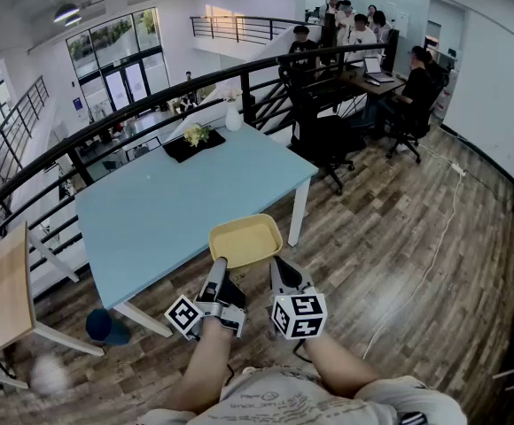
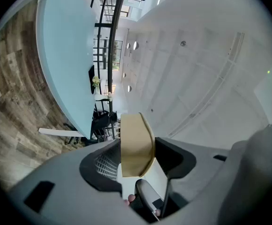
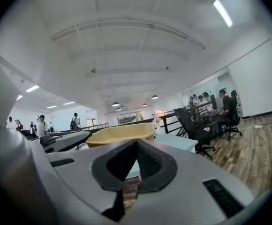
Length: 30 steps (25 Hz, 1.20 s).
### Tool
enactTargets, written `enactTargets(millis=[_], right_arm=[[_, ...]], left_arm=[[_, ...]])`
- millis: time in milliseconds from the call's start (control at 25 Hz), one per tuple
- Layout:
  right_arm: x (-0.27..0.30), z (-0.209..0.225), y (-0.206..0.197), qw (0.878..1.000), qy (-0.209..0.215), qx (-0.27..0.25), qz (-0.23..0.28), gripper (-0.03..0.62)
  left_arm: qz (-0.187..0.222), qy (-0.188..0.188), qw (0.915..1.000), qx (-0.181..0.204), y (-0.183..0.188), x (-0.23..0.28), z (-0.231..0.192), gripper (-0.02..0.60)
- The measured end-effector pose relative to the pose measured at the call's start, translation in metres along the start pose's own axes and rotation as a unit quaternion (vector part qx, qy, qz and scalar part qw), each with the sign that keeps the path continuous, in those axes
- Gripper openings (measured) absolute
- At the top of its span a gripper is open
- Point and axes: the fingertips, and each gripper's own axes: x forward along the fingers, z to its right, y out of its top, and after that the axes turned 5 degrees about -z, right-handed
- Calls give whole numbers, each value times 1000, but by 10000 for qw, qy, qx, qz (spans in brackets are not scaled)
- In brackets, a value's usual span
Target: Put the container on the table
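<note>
A shallow yellow container (image 1: 245,239) hangs over the near edge of the light blue table (image 1: 168,202). My left gripper (image 1: 219,267) is shut on its near-left rim; in the left gripper view the container's wall (image 2: 136,144) stands upright between the two dark pads. My right gripper (image 1: 280,267) sits at the container's near-right corner. In the right gripper view its jaws meet at the tips with nothing between them, and the container (image 3: 122,134) lies just beyond them, with the table (image 3: 176,142) behind.
A black mat with flowers (image 1: 193,142) and a white vase (image 1: 233,116) stand at the table's far end. A black railing (image 1: 151,104) runs behind. Office chairs (image 1: 328,140) and seated people are at the back right. A wooden table (image 1: 0,290) is left, with a blue object (image 1: 105,326) on the floor.
</note>
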Motion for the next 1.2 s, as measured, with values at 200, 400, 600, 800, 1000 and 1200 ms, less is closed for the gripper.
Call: enactTargets(millis=[200,400,600,800,1000,1200], right_arm=[[4,-1,-2,10000,-25,41,-24,3],[15,-4,-3,9999,-74,111,-24,3],[27,-12,-4,9998,-83,194,-21,3],[39,-28,-5,9996,6,260,86,3],[49,-43,-13,9997,-78,229,13,3],[56,-49,-19,9997,-135,207,-49,3]], left_arm=[[-64,-52,10000,24,3,2,0,236],[-53,-29,10000,-8,13,2,-5,236],[-81,-42,9999,-41,27,3,-7,236],[-104,-11,9999,-77,47,-1,-16,236],[-219,-38,9997,-87,61,-6,-18,236],[-245,-28,9996,-122,70,-10,-24,236]])
